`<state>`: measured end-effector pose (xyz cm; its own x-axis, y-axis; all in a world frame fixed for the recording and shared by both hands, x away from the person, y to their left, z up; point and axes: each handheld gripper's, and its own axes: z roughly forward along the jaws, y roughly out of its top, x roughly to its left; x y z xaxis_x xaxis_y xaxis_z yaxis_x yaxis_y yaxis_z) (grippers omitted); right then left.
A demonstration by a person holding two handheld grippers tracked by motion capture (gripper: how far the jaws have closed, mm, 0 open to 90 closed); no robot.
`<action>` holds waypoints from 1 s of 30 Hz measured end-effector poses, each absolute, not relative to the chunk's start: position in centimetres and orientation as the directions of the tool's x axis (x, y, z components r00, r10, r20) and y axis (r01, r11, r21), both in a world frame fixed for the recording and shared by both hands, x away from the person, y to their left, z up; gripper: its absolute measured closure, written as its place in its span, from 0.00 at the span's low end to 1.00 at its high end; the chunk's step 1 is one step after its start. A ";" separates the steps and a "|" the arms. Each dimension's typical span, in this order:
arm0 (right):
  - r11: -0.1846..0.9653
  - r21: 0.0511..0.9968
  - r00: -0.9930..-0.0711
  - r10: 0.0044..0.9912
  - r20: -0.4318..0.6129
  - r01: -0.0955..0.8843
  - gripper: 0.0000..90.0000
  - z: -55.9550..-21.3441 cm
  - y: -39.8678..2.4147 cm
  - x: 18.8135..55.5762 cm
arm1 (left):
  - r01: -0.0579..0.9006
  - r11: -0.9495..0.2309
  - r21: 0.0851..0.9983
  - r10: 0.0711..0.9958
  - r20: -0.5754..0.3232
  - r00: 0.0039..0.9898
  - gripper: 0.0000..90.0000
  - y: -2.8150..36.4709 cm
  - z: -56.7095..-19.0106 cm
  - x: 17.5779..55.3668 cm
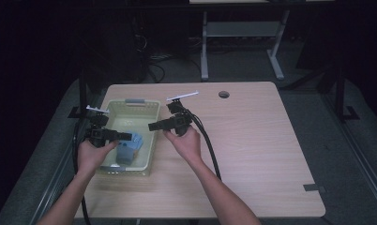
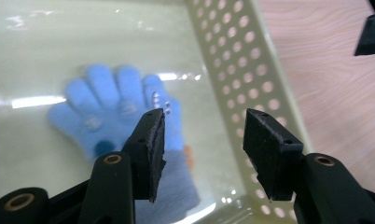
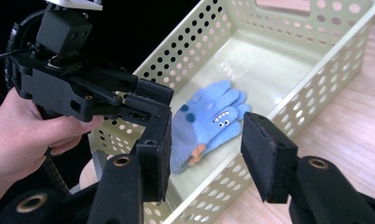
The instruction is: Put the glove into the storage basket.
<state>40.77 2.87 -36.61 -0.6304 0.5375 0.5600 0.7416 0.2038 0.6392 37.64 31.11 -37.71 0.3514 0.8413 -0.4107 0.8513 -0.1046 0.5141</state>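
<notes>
A blue glove (image 1: 130, 147) with a monster face lies flat on the floor of a pale yellow perforated basket (image 1: 132, 104) at the table's left. My left gripper (image 1: 128, 136) hovers over the basket's near half, jaws open and nothing between them. In the left gripper view the glove (image 2: 115, 107) lies below and past the open jaws of the left gripper (image 2: 204, 126). My right gripper (image 1: 150, 126) hangs by the basket's right rim, pointing left, jaws open and empty. In the right gripper view the right gripper (image 3: 206, 135) frames the glove (image 3: 209, 121) from a distance, and the left gripper (image 3: 153, 100) shows at the left.
The basket stands on a light wooden table (image 1: 252, 140) with a round cable hole (image 1: 223, 94) at the back and a strip of tape (image 1: 313, 188) at the right front edge. A desk frame (image 1: 204, 47) stands behind on the dark floor.
</notes>
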 end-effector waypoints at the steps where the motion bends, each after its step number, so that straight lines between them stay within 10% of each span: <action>1: 0.200 0.645 -0.633 0.536 0.558 0.738 0.57 -36.6 2.7 40.8 | 0.850 -0.101 0.517 0.841 -0.413 0.350 0.52 31.0 -37.6 37.6; 30: 0.148 0.650 -0.618 0.519 0.591 0.746 0.47 -35.8 -3.1 40.6 | 0.807 -0.033 0.590 0.804 -0.464 0.372 0.43 27.8 -36.1 37.1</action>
<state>40.55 -3.06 -35.84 -0.6177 0.5193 0.5906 0.7456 0.1479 0.6498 37.07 27.83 -36.08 0.3721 0.8036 -0.4645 0.8067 -0.0325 0.5900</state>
